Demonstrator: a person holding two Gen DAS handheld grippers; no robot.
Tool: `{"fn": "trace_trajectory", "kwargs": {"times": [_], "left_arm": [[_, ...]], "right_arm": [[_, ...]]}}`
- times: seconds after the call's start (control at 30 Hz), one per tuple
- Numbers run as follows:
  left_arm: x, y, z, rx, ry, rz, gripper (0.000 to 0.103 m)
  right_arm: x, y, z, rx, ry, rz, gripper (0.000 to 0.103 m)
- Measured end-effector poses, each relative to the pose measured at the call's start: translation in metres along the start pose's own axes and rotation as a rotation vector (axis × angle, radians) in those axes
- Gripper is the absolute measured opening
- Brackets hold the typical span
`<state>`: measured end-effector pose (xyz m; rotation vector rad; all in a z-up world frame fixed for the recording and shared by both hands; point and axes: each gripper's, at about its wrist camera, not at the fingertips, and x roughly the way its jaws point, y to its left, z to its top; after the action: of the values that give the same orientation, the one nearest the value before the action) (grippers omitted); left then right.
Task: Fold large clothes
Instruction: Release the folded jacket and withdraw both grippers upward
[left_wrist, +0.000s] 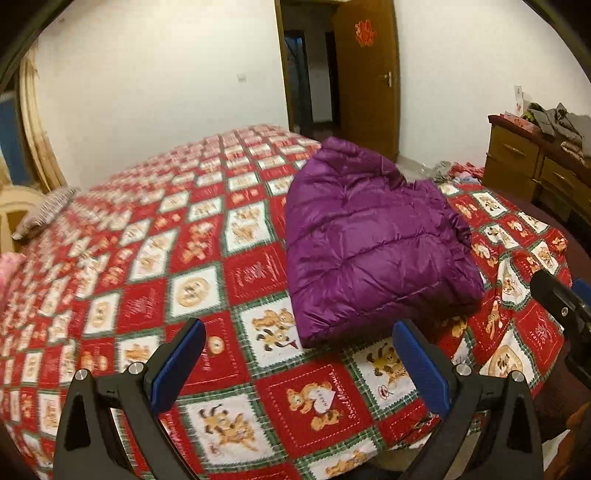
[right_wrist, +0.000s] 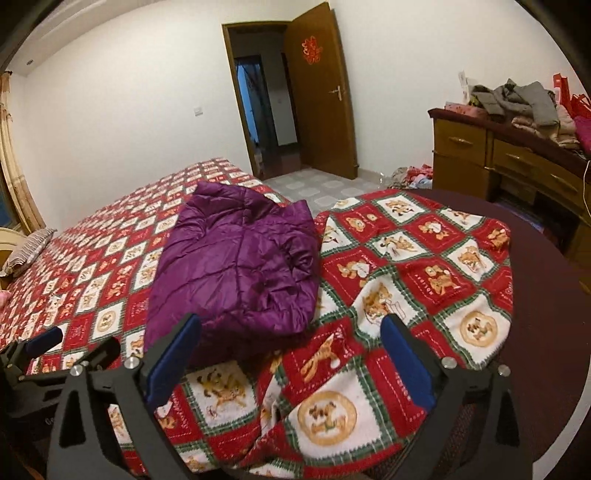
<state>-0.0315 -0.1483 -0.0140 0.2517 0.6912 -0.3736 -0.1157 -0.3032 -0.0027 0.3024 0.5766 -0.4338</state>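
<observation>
A purple quilted down jacket (left_wrist: 373, 240) lies folded into a compact bundle on the bed's red patterned bedspread (left_wrist: 147, 258); it also shows in the right wrist view (right_wrist: 236, 266). My left gripper (left_wrist: 299, 339) is open and empty, held above the bedspread just in front of the jacket's near edge. My right gripper (right_wrist: 291, 332) is open and empty, with its left finger over the jacket's near edge. The right gripper also shows at the right edge of the left wrist view (left_wrist: 565, 302), and the left gripper shows at the left edge of the right wrist view (right_wrist: 40, 347).
A wooden dresser (right_wrist: 498, 158) piled with clothes (right_wrist: 517, 99) stands at the right. An open door (right_wrist: 317, 96) leads out beyond the bed. A striped pillow (right_wrist: 29, 247) lies at the bed's left. Loose clothes (right_wrist: 413, 173) lie on the floor.
</observation>
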Motion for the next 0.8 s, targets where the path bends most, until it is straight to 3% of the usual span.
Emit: {"fn": "trace_trajectory", "kwargs": {"times": [0.2, 0.43, 0.8], "left_arm": [[-0.053, 0.002, 0.003, -0.023, -0.114, -0.001, 0.102], [-0.110, 0.013, 0.008, -0.065, -0.251, 0.051, 0.102], [-0.167, 0.023, 0.008, -0.096, -0.389, 0.061, 0.102]], "right_arm": [[-0.034, 0.002, 0.007, 0.004, -0.103, -0.002, 0.103], [-0.073, 0.003, 0.021, 0.012, -0.223, 0.032, 0.103], [-0.138, 0.018, 0.034, -0.043, -0.433, 0.023, 0.103]]}}
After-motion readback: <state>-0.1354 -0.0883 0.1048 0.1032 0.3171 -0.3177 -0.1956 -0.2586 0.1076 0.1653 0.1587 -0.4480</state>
